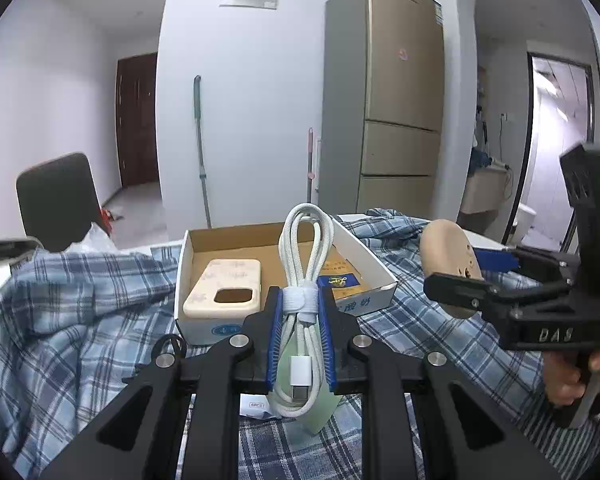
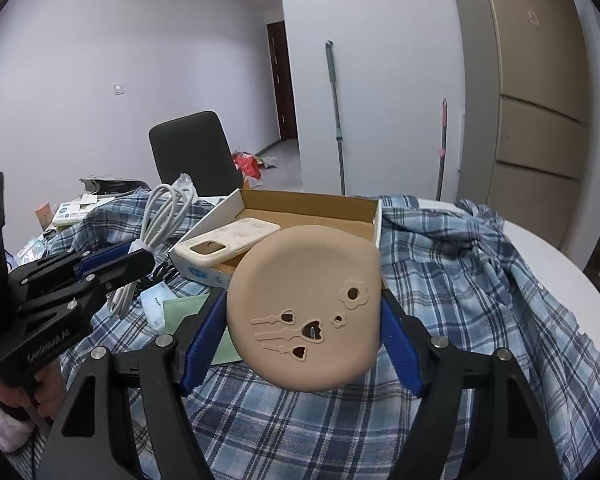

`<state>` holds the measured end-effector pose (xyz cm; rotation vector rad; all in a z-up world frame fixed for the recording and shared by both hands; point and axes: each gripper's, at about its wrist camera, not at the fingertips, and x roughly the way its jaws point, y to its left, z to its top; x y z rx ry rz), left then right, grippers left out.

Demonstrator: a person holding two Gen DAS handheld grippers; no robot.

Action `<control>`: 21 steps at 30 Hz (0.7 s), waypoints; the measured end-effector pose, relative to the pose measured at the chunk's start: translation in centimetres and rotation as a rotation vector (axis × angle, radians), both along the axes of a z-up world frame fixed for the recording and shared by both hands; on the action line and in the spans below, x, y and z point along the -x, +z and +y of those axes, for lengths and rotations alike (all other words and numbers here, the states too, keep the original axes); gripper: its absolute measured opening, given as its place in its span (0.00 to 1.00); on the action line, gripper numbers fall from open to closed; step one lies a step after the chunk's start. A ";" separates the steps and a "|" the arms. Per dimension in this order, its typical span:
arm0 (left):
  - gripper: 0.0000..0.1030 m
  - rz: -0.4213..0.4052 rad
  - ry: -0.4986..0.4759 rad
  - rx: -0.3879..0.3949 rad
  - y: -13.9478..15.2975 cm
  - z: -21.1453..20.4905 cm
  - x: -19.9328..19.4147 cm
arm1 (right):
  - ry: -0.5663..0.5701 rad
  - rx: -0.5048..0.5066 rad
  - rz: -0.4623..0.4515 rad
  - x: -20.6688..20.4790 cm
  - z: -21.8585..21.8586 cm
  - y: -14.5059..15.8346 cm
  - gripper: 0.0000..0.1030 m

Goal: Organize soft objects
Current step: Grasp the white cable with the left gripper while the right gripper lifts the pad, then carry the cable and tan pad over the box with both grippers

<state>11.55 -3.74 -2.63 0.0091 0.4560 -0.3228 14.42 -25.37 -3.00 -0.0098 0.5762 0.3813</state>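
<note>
My left gripper (image 1: pixel 300 312) is shut on a coiled white charging cable (image 1: pixel 306 264), held upright in front of an open cardboard box (image 1: pixel 236 242). A cream phone case (image 1: pixel 224 286) lies in the box. My right gripper (image 2: pixel 304 320) is shut on a tan silicone case with flower cut-outs (image 2: pixel 306 308), held above the plaid cloth just before the box (image 2: pixel 312 208). In the right wrist view the left gripper (image 2: pixel 112 262) and its cable (image 2: pixel 162 212) are at left. In the left wrist view the right gripper (image 1: pixel 472 276) and its tan case (image 1: pixel 450 252) are at right.
A blue plaid shirt (image 2: pixel 460 264) covers a round white table (image 2: pixel 560 256). A pale green card (image 2: pixel 188 308) and small packets (image 2: pixel 156 304) lie on the cloth near the box. Clutter (image 2: pixel 76 208) sits at the far left. A dark chair (image 2: pixel 192 152) stands behind the table.
</note>
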 end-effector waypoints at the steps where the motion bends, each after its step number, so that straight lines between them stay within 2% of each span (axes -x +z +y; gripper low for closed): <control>1: 0.18 -0.002 0.011 0.005 0.2 0.2 -0.2 | 0.002 0.006 -0.011 0.1 0.2 0.0 0.70; 14: 0.18 -0.075 0.047 0.007 1.0 0.3 0.7 | 0.014 0.022 -0.070 0.8 0.9 0.1 0.71; 16: 0.18 -0.078 0.053 0.015 1.8 0.6 0.6 | 0.000 0.022 -0.079 0.8 0.8 0.3 0.71; 21: 0.18 -0.111 0.068 0.026 5.7 1.1 -0.1 | -0.028 0.034 -0.065 0.4 1.4 2.1 0.71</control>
